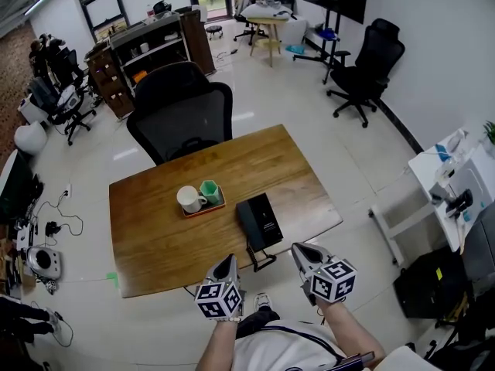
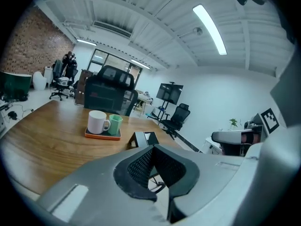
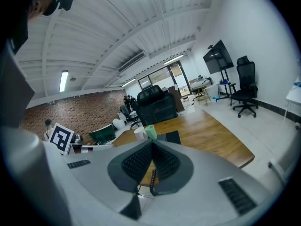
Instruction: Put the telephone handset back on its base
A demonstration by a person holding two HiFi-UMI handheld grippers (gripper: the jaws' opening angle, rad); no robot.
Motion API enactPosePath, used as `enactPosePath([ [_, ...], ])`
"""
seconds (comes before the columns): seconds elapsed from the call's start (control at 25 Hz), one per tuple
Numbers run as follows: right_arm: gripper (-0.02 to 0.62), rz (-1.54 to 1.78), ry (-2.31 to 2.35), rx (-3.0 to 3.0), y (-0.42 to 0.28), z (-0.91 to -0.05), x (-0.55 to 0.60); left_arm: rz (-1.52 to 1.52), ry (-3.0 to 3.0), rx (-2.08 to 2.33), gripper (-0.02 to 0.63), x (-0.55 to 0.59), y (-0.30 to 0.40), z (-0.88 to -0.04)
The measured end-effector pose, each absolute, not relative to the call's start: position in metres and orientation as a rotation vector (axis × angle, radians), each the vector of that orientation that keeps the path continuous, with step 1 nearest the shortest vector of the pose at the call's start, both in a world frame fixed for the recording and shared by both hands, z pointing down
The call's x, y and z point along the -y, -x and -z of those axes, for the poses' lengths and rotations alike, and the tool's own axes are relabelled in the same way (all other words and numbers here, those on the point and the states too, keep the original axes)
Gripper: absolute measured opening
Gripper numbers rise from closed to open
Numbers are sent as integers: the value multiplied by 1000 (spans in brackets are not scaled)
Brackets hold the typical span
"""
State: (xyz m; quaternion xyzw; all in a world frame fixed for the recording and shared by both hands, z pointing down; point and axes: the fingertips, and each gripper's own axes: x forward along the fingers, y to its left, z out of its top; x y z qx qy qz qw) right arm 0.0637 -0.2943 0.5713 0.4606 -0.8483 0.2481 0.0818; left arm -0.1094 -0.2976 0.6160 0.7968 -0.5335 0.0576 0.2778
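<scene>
A black telephone [image 1: 260, 220] lies near the front edge of the wooden table [image 1: 155, 238]. Its coiled cord [image 1: 263, 262] loops off that edge. I cannot tell the handset apart from the base. Both grippers hang in front of the table edge, apart from the phone. My left gripper [image 1: 229, 260] is shut and holds nothing, just left of the cord. My right gripper [image 1: 298, 249] is shut and empty, to the right of the cord. In the left gripper view the phone [image 2: 143, 138] shows beyond the closed jaws [image 2: 153, 147]. The right gripper view shows the phone [image 3: 172, 137] past its closed tips [image 3: 152, 143].
An orange tray [image 1: 203, 208] with a white mug [image 1: 188, 199] and a green cup [image 1: 209, 191] stands left of the phone. A black office chair [image 1: 182, 107] is at the table's far side. A white side table [image 1: 456, 184] stands at the right.
</scene>
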Motion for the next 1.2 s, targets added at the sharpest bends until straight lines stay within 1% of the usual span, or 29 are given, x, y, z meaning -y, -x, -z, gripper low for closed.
enactPosePath([
  [0.28, 0, -732, -1354, 2513, -71, -569, 263, -191, -2150, 1410, 0, 261, 87, -615],
  [1.2, 0, -717, -1321, 2519, -76, -565, 238, -187, -2149, 1438, 0, 237, 80, -604],
])
